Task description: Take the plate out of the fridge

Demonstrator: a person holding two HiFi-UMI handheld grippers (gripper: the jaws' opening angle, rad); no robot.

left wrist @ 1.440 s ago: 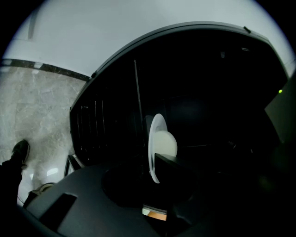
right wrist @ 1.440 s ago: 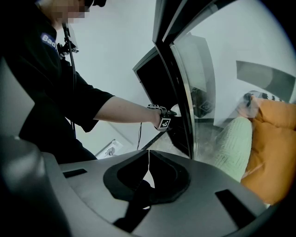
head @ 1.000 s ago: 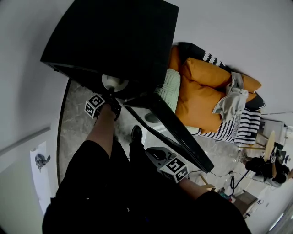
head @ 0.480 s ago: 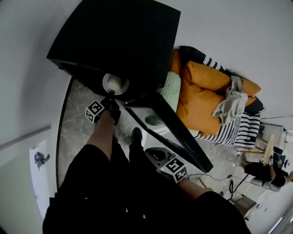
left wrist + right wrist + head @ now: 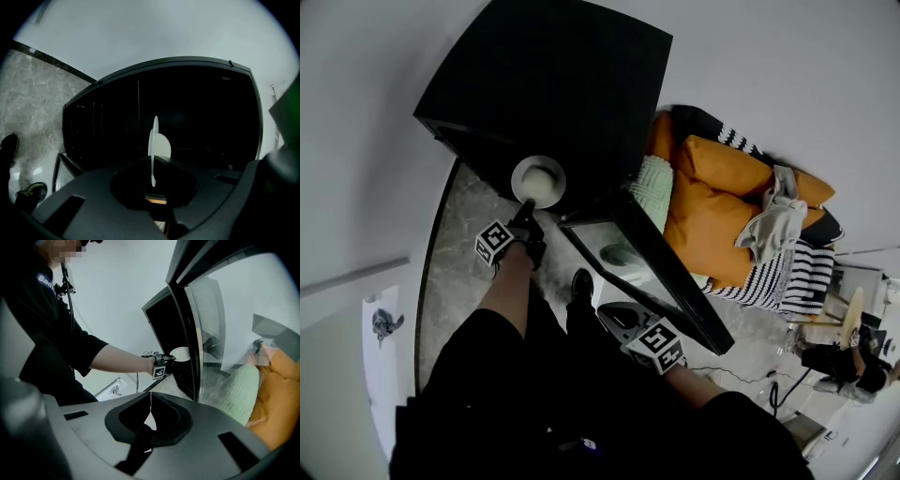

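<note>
A white plate (image 5: 538, 181) with something pale on it is held by its rim just outside the front of the black fridge (image 5: 544, 84). My left gripper (image 5: 527, 204) is shut on that rim; its jaws have just been closing, with the plate between them. In the left gripper view the plate (image 5: 158, 145) stands edge-on between the jaws of the left gripper (image 5: 152, 161), against the dark fridge interior. My right gripper (image 5: 607, 313) hangs lower, beside the open glass fridge door (image 5: 647, 267), shut on nothing. The right gripper view shows the plate (image 5: 180, 353) at the fridge's edge.
The open door juts out toward the right between the two grippers. A sofa with orange cushions (image 5: 722, 187) and a green cushion (image 5: 652, 183) stands behind it. The person's shoes (image 5: 580, 278) rest on the marble floor (image 5: 455, 253). Cables and gear lie at the far right.
The plate has come out from under the fridge's front edge and now shows whole. The left gripper has drawn back with it. The right gripper has kept still.
</note>
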